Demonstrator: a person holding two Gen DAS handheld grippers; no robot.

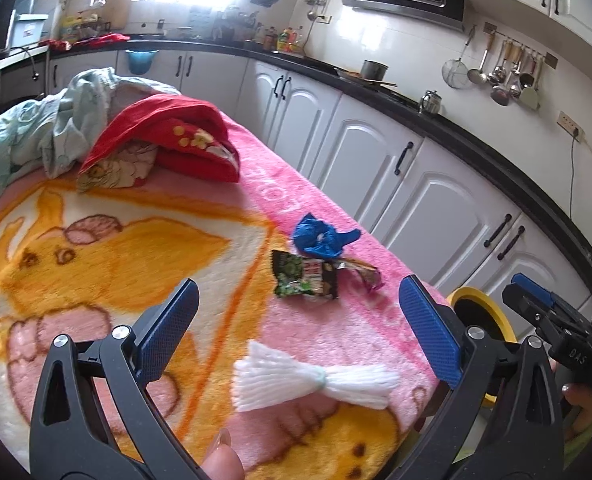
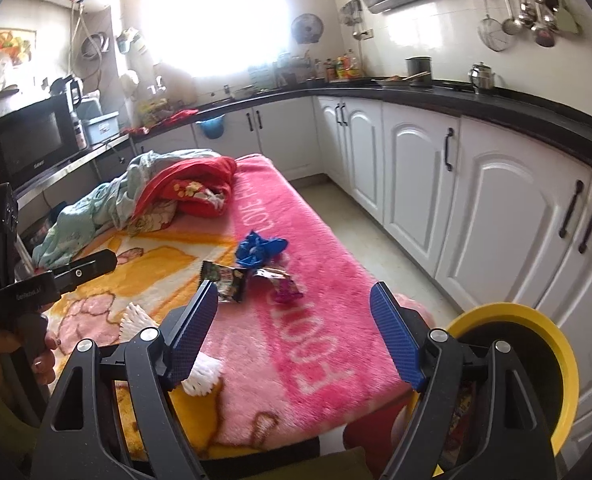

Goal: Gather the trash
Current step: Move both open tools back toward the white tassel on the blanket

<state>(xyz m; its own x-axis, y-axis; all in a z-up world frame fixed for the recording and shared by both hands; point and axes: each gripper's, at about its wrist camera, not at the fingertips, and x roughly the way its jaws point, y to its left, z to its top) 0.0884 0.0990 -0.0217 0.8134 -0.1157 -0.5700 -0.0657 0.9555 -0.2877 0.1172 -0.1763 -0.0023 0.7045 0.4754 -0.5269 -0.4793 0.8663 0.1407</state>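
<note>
On the pink and orange blanket lie several bits of trash. A crumpled blue wrapper is farthest, a dark green snack packet sits just before it, and a purple wrapper lies to its right. A white yarn tassel rests nearest. My left gripper is open above the tassel, empty. My right gripper is open and empty over the blanket's near right edge, beside a yellow-rimmed bin.
A heap of red and pale blue clothes fills the blanket's far left. White cabinets with a black countertop run along the right. A microwave stands at the left. Bare floor lies between table and cabinets.
</note>
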